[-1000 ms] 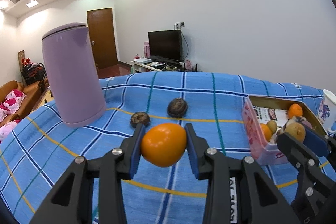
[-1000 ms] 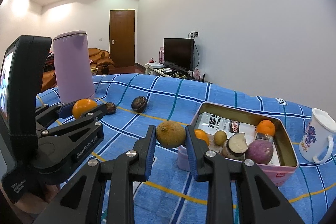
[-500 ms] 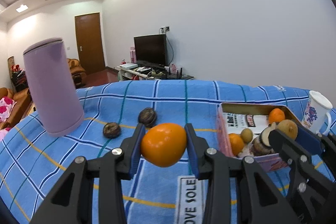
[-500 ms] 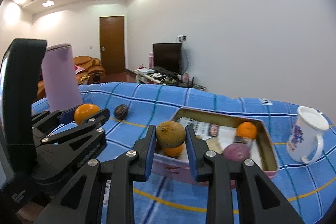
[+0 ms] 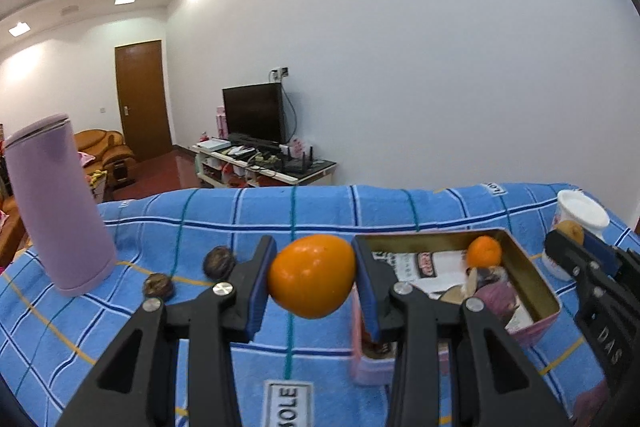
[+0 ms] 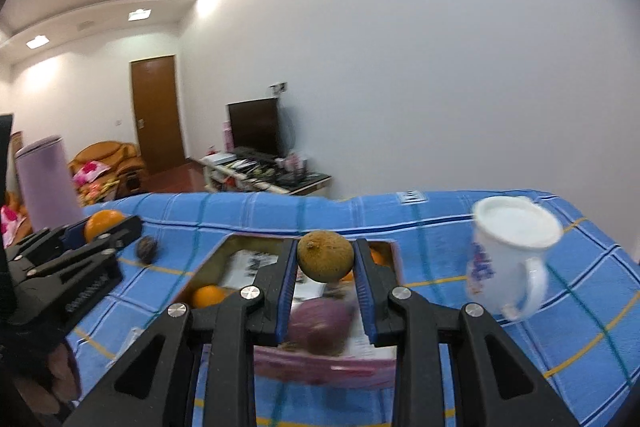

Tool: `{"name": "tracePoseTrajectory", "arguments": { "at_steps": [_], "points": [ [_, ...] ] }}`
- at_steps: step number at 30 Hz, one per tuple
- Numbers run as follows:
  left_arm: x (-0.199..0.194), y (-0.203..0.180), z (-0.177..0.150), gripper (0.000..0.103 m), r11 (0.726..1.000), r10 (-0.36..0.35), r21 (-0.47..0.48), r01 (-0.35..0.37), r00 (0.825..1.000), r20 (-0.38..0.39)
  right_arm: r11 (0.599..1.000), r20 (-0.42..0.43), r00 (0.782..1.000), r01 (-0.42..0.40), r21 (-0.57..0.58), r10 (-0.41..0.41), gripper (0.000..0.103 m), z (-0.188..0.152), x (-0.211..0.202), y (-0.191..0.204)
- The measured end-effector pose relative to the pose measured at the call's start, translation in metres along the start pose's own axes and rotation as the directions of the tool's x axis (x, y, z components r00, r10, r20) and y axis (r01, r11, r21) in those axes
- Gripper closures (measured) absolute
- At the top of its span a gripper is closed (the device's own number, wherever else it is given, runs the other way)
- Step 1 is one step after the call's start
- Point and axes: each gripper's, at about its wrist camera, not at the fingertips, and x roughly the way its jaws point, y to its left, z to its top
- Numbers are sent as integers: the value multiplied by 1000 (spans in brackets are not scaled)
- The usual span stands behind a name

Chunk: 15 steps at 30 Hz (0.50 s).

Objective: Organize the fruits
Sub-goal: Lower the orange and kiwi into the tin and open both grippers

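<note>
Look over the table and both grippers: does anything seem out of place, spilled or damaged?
Nothing is spilled or visibly damaged. Two dark fruits lie loose on the blue cloth, outside the tin. The mug only looks tilted, probably from lens distortion and blur.

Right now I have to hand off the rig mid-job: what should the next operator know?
Left gripper: shut on an orange, held left of the pink tin.
Right gripper: shut on a brown round fruit, held over the tin.
Done: the tin already holds oranges and a purple fruit.
Left: drop both held fruits in, then collect the two dark fruits on the blue cloth near the purple canister.
</note>
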Motion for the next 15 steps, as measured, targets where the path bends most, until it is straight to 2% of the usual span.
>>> {"name": "tracePoseTrajectory", "arguments": {
  "at_steps": [8,15],
  "points": [
    [22,-38,8,63,997,-77,18,78,997,-17,992,-12,997,80,95,-80,73,6,10,-44],
    [46,-61,4,63,994,-100,46,102,994,-51,993,-64,993,105,63,-101,73,3,29,-38]
  ]
}}
